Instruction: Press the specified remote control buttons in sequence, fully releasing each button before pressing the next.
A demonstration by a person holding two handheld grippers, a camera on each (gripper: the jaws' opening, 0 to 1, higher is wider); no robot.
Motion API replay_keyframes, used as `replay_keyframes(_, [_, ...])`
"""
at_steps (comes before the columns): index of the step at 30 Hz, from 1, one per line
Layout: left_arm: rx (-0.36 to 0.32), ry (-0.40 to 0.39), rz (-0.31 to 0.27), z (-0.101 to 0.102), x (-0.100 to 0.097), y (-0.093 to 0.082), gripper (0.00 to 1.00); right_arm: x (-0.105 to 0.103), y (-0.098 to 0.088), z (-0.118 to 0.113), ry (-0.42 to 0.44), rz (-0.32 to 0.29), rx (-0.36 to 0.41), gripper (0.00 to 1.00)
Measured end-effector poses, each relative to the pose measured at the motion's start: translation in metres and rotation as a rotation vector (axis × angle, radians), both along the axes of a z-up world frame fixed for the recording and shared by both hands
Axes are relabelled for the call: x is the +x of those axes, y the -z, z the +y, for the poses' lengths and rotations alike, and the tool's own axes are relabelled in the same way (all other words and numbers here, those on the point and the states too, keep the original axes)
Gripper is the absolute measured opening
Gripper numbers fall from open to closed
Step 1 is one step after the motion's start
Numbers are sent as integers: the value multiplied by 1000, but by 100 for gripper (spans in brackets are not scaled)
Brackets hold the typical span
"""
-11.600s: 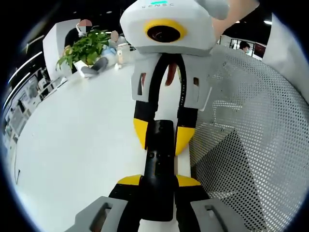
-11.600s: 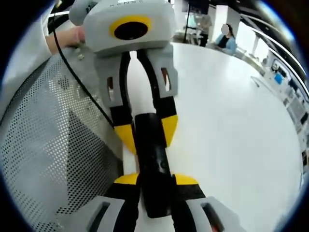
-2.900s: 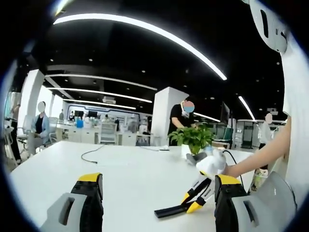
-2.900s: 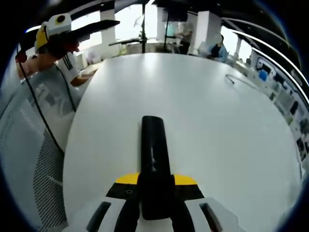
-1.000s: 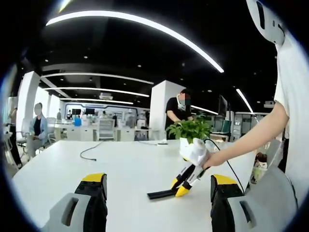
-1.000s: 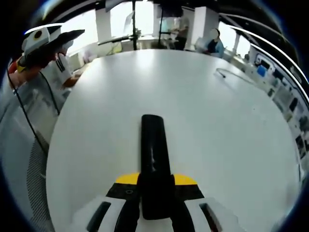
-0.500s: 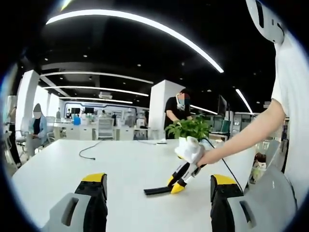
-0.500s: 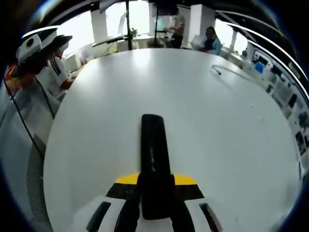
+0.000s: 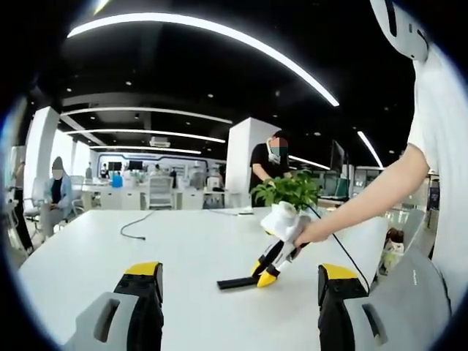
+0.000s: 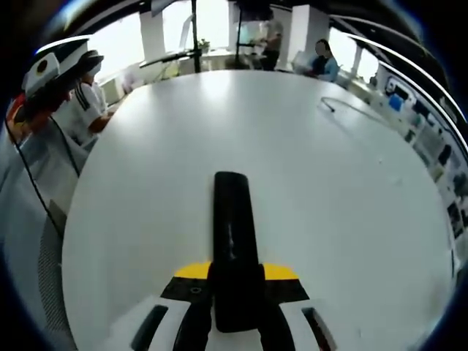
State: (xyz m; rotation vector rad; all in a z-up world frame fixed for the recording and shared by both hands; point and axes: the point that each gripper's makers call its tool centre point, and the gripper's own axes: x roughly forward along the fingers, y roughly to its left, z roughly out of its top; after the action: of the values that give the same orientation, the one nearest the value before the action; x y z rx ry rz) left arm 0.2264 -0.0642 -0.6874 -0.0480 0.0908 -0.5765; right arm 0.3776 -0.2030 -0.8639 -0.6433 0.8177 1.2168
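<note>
Now my right gripper (image 10: pixel 235 281) still pinches the remote control (image 10: pixel 232 234) as before, no longer shared with my left gripper (image 9: pixel 234 292), whose jaws stand spread and empty. The remote is a slim, glossy black bar pointing out over the white table (image 10: pixel 329 190); its buttons are too blurred to tell.

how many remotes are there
1. The black remote is clamped in the right gripper, held out over the white table. The left gripper view shows it low over the table. Others may be hidden out of view.
</note>
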Motion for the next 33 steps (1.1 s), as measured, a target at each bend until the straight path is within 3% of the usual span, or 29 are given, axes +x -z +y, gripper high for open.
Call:
replay_keyframes(17, [3, 0, 8, 0, 0, 1, 90, 13, 0, -1, -26, 11, -19, 21])
replay_keyframes(33, [3, -1, 12, 1, 0, 2, 90, 19, 0, 0, -101, -3, -53, 21])
